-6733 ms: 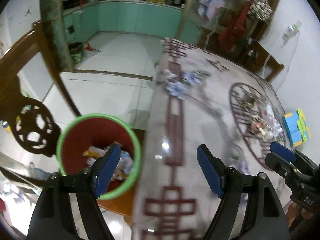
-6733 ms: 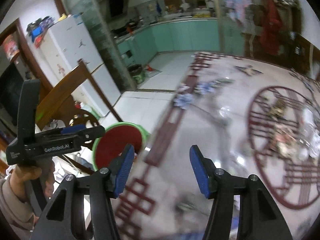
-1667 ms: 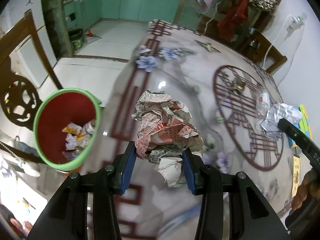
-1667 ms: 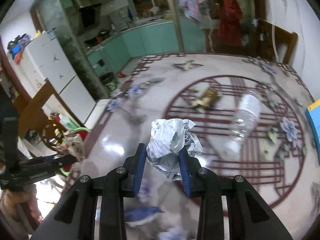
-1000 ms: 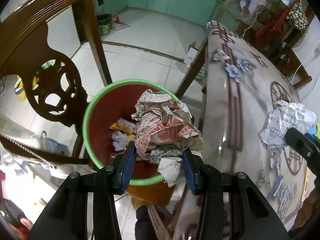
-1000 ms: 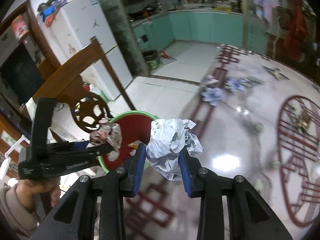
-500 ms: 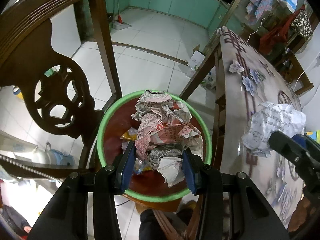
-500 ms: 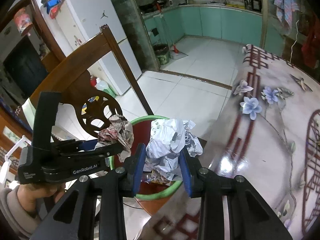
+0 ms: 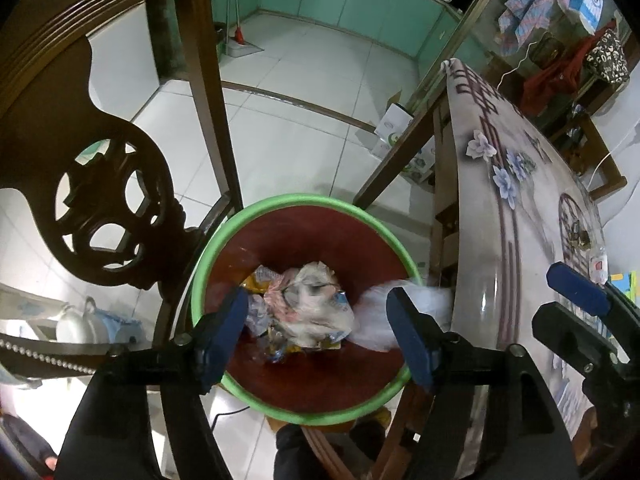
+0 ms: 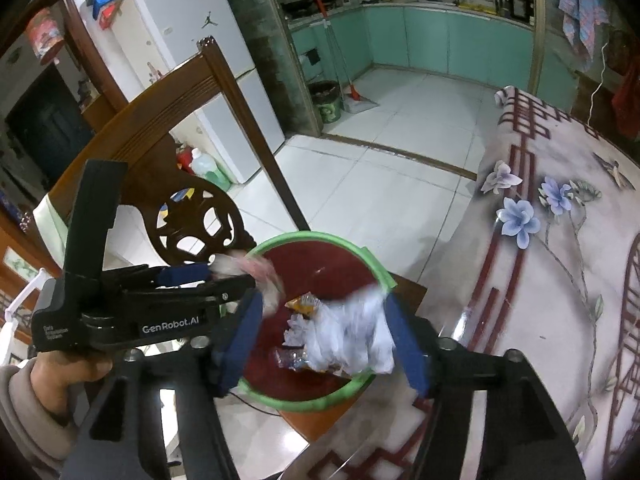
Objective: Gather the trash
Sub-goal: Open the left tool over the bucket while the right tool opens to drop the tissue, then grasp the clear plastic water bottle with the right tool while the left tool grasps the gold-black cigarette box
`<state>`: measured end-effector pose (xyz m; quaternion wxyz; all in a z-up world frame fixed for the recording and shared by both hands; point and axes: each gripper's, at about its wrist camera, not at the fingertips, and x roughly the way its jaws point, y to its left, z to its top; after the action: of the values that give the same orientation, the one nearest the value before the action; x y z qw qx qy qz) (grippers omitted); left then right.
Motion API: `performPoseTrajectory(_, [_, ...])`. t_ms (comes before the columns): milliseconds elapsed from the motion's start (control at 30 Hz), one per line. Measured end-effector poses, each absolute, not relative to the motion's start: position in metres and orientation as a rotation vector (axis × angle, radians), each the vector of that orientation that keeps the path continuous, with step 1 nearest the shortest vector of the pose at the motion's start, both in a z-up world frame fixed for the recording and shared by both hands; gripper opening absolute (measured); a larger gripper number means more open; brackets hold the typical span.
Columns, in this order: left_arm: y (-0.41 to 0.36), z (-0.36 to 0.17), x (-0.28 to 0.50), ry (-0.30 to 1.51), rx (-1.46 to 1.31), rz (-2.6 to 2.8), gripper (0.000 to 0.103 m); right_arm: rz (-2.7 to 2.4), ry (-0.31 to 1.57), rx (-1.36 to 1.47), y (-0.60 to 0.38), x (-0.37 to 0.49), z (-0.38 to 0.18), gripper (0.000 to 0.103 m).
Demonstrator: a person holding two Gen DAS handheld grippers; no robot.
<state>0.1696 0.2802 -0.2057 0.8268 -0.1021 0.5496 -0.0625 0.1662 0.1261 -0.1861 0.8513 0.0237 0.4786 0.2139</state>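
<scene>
A red bin with a green rim (image 9: 280, 204) (image 10: 376, 264) stands on a chair seat beside the table. My left gripper (image 9: 316, 336) is open above it; the crumpled newspaper wad (image 9: 312, 304) lies inside among other trash, and shows blurred mid-fall in the right wrist view (image 10: 260, 276). My right gripper (image 10: 324, 344) is open over the bin; the white crumpled paper (image 10: 352, 336) (image 9: 376, 320) drops blurred from between its fingers. The left gripper also shows in the right wrist view (image 10: 192, 276), and the right gripper shows in the left wrist view (image 9: 576, 288).
A carved dark wooden chair back (image 9: 100, 184) (image 10: 188, 224) rises left of the bin. The flower-patterned table (image 9: 520, 240) (image 10: 560, 280) lies to the right. White tiled floor (image 9: 300, 120) and green kitchen cabinets (image 10: 460, 40) lie beyond.
Both grippers opened over the bin. The newspaper wad left the left gripper and fell into the bin; the white paper left the right gripper and is falling.
</scene>
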Motion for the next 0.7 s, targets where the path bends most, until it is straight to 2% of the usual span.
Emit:
performPoseTrajectory(267, [0.257,-0.191,0.150,1.158,-0.199,-0.204,0.071,0.296,0.983,0.133,0.074,0.152,-0.180,0.063])
performPoseTrajectory(633, [0.165,-0.181,0.118,1.173,-0.055,-0.374,0.071,-0.299,0.858,0.237,-0.159,0.089,-0.157,0.064])
performPoseTrajectory(700, [0.146,-0.177,0.113,1.168,-0.041,-0.387,0.071,-0.390,0.836,0.222,-0.205,0.087,-0.151,0.070])
